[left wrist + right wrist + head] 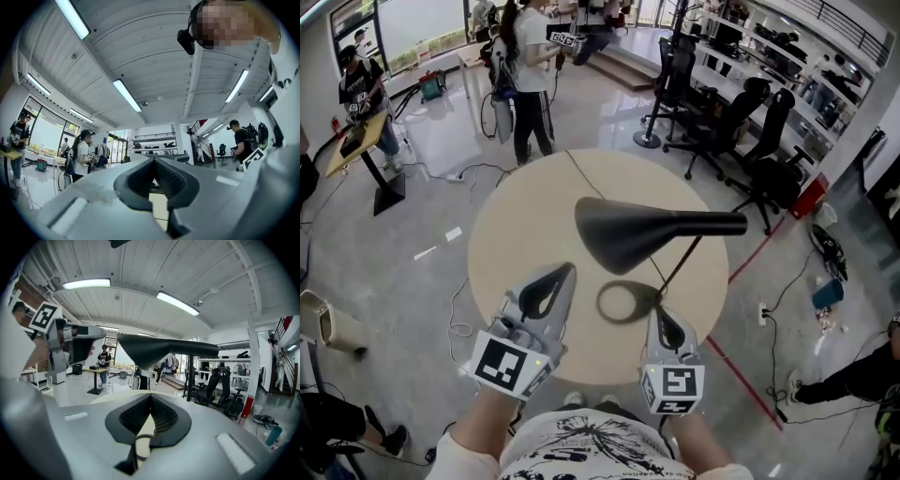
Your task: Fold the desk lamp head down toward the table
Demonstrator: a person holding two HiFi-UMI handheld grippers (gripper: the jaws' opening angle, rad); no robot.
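Right claw (150, 396), jaws together, faces the black lamp head (157, 350).

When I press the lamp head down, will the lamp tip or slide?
Probably top-heavy: the wide head sits above a slim open ring base, so it may tip. The thin stem looks rigid but may wobble. On the smooth table, the base could slide.

- Worktop (511, 244): round, pale beige and plain. I see it from steeply above, standing on a glossy grey floor (431, 281).
- Lamp base (600, 302): a dark open ring lying flat on the near right part of the worktop, with bare beige showing through its middle.
- Cord (581, 176): a thin dark line that I trace from the far edge inward across the worktop, until it passes out of my sight.
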